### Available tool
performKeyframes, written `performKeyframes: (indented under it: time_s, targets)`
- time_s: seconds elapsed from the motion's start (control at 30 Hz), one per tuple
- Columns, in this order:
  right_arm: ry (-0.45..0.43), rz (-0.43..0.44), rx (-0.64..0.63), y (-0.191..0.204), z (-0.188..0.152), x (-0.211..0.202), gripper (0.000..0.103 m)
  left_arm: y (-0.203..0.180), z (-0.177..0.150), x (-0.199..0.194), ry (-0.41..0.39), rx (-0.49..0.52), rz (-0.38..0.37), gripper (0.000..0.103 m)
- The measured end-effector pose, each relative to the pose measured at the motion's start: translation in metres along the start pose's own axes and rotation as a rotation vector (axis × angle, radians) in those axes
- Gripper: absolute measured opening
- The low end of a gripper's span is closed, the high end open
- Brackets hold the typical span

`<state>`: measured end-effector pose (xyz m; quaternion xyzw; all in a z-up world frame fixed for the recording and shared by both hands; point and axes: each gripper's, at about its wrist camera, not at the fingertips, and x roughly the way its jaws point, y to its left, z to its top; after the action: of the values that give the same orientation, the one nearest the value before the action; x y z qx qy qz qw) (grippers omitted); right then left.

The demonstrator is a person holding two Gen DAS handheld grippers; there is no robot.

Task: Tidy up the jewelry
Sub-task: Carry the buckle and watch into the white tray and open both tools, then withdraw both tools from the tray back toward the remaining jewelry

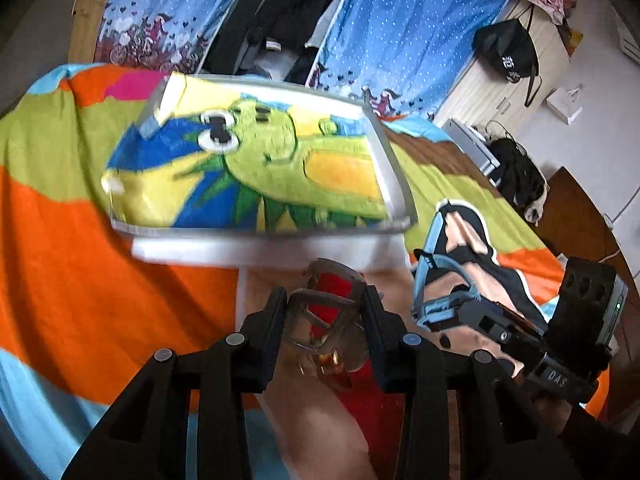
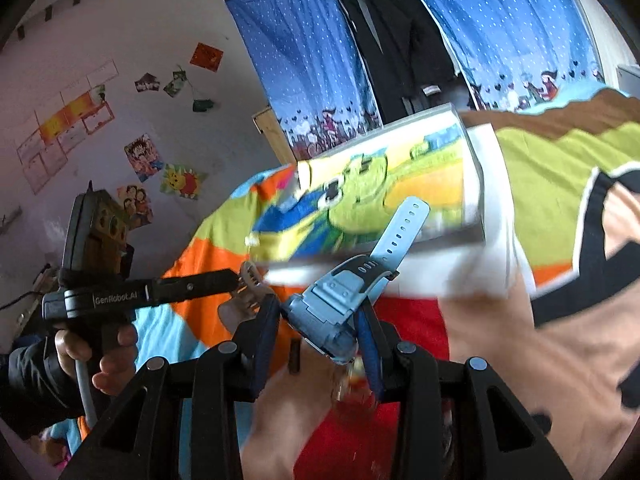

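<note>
The left gripper [image 1: 326, 312] was pinching a clear plastic hair claw clip [image 1: 324, 312] between its two black fingers, the clip's open frame standing up past the fingertips at about 12 o'clock of the gripper. The right gripper [image 2: 320, 320] was clamped on a light blue wristwatch [image 2: 332, 308], its case caught between the fingers and its perforated strap [image 2: 402, 224] jutting away toward 1 o'clock. In the left wrist view that same watch and gripper sat at 3 o'clock of the clip, near it but apart. Beyond both tools, at 12 o'clock, a clear shallow tray [image 1: 394, 176] lay on the bright cartoon blanket [image 1: 60, 208], blurred, with the blanket's green figure showing through its floor; whether anything lay in it could not be told. In the right wrist view a hand [image 2: 104, 356] gripped the left tool's handle at 9 o'clock. Blue dotted curtains [image 1: 404, 28] hung behind the bed.
</note>
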<state>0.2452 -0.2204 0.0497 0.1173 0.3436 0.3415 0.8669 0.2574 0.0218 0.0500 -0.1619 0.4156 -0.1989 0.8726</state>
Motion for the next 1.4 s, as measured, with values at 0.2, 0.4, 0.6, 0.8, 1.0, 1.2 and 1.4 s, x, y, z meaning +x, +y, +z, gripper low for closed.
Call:
performKeyframes:
  time_s: [0.2,0.4,0.6,0.8,1.0,1.2,1.4]
  targets:
    - [-0.035,-0.029,-0.070,-0.012,0.052,0.035,0.036,0.010,0.048,0.010,-0.081,0.025,0.074,0.033]
    - [0.007,-0.069,-0.064,-0.037,0.079,0.089,0.036,0.038,0.080,0.044,-0.134,-0.039,0.126,0.033]
    - [0.079,-0.160,-0.111,-0.048,0.067,0.126,0.036,0.067,0.084,0.082,-0.111,-0.096,0.155,0.033]
    - [0.084,-0.239,-0.146,-0.048,0.060,0.137,0.065,0.086,0.078,0.090,-0.109,-0.137,0.170,0.034]
    - [0.050,-0.293,-0.185,-0.042,0.063,0.123,0.077,0.093,0.078,0.084,-0.086,-0.185,0.225,0.067]
    - [-0.003,-0.340,-0.201,-0.030,0.062,0.097,0.092,0.086,0.065,0.050,-0.151,-0.178,0.298,0.075]
    - [-0.090,-0.400,-0.225,-0.005,0.050,0.064,0.102,0.056,0.037,0.003,-0.293,-0.123,0.330,0.102]
